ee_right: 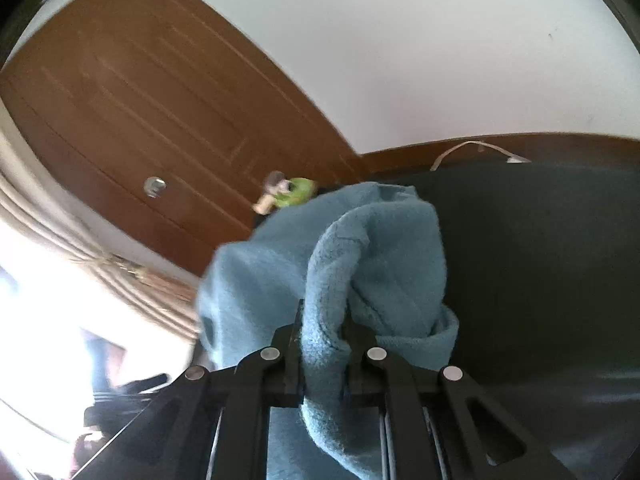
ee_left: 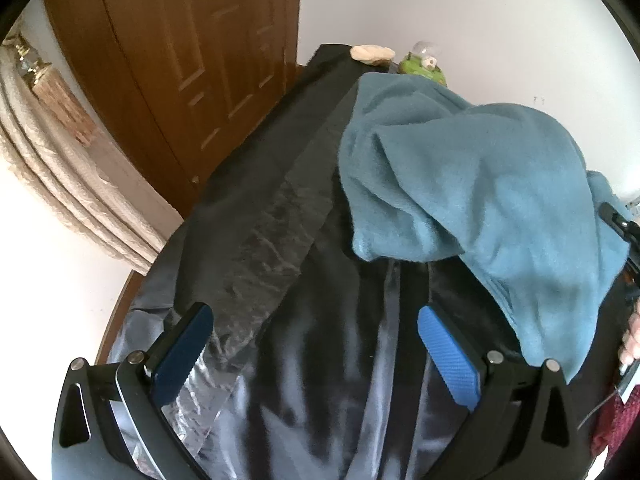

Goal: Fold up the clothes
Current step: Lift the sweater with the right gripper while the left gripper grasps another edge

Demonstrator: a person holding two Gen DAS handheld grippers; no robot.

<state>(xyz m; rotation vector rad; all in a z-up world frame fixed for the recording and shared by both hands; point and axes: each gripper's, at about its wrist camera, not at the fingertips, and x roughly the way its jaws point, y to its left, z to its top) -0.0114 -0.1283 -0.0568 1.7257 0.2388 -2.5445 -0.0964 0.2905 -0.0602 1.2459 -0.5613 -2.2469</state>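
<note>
A soft blue cloth (ee_left: 480,200) is lifted up over a table with a dark cover (ee_left: 248,184). One end of the blue cloth hangs bunched in the air, and the far part droops down onto the cover. The right gripper (ee_right: 324,332) has its two fingers squeezed together on a thick fold of the blue cloth (ee_right: 332,280), and the fold sticks out above and below the fingers. The left gripper (ee_left: 316,344) sits low over the cover with its two blue pads (ee_left: 452,356) wide apart and nothing between them. The blue cloth hangs just beside its right pad.

A shiny clear strip (ee_left: 272,248) runs along the dark cover. At the far end of the table there is a small green toy (ee_left: 426,66) with a tan lump (ee_left: 372,53) next to it. Behind the table is a brown door (ee_left: 180,60) and a white wall (ee_left: 460,12). A cream curtain (ee_left: 60,184) hangs on the left. A bit of a hand (ee_left: 631,340) shows at the right edge of the left camera's view.
</note>
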